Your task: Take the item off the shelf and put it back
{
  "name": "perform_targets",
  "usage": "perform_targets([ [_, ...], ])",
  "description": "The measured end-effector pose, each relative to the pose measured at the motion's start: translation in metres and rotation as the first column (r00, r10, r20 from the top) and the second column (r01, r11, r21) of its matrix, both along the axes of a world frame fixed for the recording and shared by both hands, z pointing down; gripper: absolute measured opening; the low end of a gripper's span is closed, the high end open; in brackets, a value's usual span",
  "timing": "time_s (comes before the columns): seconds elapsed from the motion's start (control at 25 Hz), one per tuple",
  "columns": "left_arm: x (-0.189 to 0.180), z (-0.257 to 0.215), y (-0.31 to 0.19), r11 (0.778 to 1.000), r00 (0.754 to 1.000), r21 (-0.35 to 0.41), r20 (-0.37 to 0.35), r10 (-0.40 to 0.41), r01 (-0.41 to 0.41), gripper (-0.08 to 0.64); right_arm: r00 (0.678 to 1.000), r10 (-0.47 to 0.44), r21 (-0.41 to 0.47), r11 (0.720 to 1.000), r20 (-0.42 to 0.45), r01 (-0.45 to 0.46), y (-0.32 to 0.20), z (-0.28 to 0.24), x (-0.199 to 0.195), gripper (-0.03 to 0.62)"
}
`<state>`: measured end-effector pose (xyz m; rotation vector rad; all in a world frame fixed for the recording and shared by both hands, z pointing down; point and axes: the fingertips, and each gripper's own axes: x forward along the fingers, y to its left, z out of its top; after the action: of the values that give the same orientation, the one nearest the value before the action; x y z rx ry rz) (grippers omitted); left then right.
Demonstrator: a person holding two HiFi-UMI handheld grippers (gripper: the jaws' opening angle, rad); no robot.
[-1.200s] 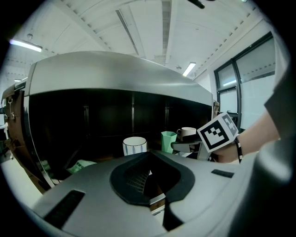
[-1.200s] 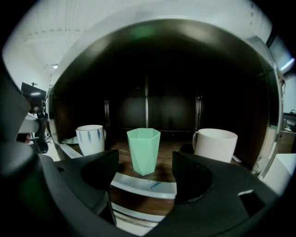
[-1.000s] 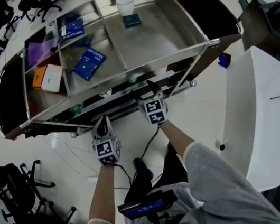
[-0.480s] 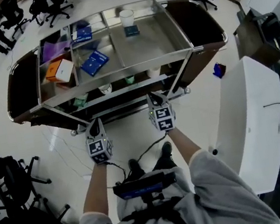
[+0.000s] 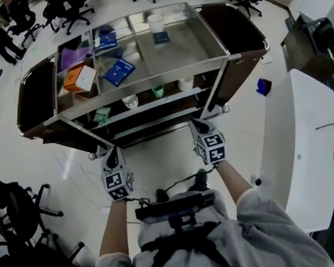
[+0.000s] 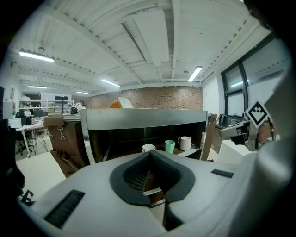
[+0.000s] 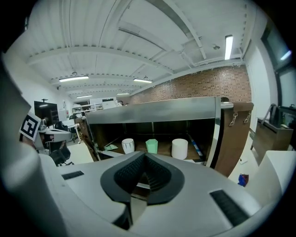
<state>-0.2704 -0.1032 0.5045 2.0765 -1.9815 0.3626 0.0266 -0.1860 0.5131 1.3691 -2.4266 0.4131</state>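
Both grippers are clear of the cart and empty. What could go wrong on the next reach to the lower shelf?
The right gripper has just closed its jaws on nothing; unless reopened, it would shove a cup. The white cup, green cup and white mug stand close together, so gripping one may tip a neighbour. The tray edge sits above that shelf; a high approach could strike it.
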Motion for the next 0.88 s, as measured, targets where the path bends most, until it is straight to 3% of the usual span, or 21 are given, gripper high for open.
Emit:
perform_targets([
  [0.28, -0.006, -0.018, 0.012, 0.999, 1.0, 0.035, -0.02, -0.01, 0.011, 0.005, 0.999, 0.052, -0.014, 0.999, 0.007, -0.052, 0.023, 0.002, 0.025, 0.009],
  [0.88, -0.017, -0.009, 0.027, 0.999, 0.997, 0.022, -0.056, -0.046, 0.047, 0.005, 0.997, 0.075, -0.018, 0.997, 0.02, -0.074, 0.036, 0.004, 0.029, 0.008],
])
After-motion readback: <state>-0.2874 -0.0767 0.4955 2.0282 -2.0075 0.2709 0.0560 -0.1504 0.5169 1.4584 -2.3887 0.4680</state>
